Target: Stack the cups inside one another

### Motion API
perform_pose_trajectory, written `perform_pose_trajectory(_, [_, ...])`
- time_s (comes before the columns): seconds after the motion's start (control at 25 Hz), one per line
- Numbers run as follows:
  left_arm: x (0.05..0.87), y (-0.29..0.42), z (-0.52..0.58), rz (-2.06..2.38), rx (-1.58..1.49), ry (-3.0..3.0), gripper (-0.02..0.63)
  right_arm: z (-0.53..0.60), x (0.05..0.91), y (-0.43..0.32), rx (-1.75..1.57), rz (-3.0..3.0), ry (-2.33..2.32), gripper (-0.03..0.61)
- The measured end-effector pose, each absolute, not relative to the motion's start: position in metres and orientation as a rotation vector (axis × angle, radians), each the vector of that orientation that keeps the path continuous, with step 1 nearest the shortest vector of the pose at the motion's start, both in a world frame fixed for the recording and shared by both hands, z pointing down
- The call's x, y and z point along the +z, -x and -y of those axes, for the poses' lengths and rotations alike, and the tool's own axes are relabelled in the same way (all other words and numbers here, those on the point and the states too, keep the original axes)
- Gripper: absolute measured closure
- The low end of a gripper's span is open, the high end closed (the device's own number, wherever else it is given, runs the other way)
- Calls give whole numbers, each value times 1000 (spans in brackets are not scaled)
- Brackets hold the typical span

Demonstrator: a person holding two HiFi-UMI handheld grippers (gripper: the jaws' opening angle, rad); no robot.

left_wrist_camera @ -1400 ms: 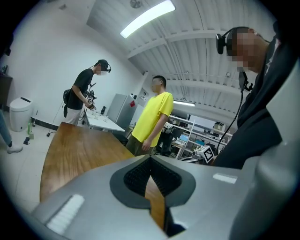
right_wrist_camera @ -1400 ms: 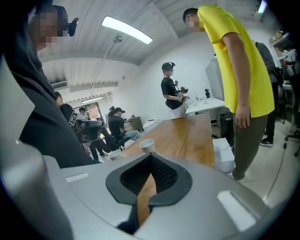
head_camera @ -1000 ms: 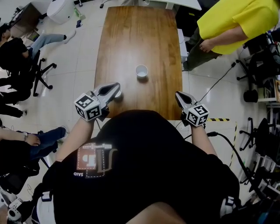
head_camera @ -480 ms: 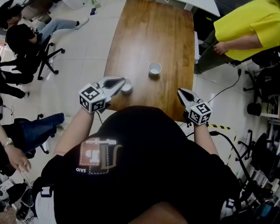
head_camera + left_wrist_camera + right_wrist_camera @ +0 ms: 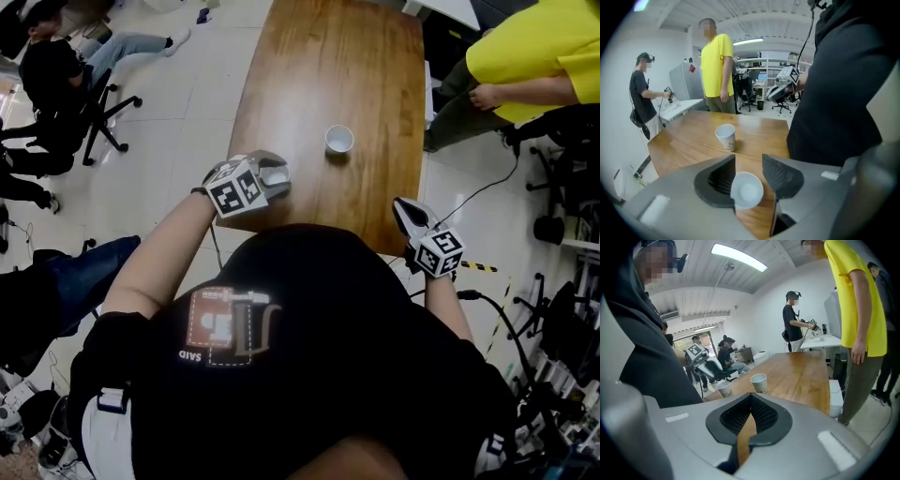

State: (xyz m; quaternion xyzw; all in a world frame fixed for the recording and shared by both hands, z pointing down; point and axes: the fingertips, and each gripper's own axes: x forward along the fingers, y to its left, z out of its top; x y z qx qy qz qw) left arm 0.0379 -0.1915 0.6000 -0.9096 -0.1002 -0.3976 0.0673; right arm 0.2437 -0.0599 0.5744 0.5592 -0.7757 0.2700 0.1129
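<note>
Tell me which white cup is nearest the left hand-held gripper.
The near cup, standing between the jaws of the left hand-held gripper, which have just been opening. The other cup stands alone, farther away.

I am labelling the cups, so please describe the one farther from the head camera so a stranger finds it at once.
Find the long wooden table. Near its middle, with bare wood all around, stands a white paper cup, mouth up. The other cup sits at the table's near left corner.
</note>
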Motion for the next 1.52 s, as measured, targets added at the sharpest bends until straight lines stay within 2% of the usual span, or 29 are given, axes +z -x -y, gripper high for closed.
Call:
perform_pose_trajectory(0.16, [586,-99,215,360,-1152,2536,460,42,575,-250,817,2240,-1678,565])
perform_pose_trajectory(0.32, [609,-151,220,513,-1201,2211,468,13,574,-260,841,2186,-1725,565])
perform_pose_trajectory(0.6, [690,-166,224,665,-1423,1815,485,-49,584,-284,916,2064,-1861,565])
perform_pose_trajectory(0.76, [701,-171,231,650,-1470,1767,586,-67,589,-293,945,2031,-1888,565])
perform_pose_trajectory(0.8, [701,-170,231,650,-1480,1772,595,-68,590,-294,944,2030,-1889,565])
perform_pose_trajectory(0.96, [686,-162,233,634,-1509,1845,598,-52,592,-293,931,2079,-1844,565])
perform_pose_trajectory(1.12, [628,-143,239,577,-1463,1949,598,-21,594,-288,891,2143,-1783,565])
perform_pose_trajectory(1.32, [561,-65,224,520,-1472,2013,597,27,590,-262,835,2262,-1641,565])
perform_pose_trajectory(1.52, [573,4,205,504,-1613,1983,597,75,579,-234,773,2365,-1471,565])
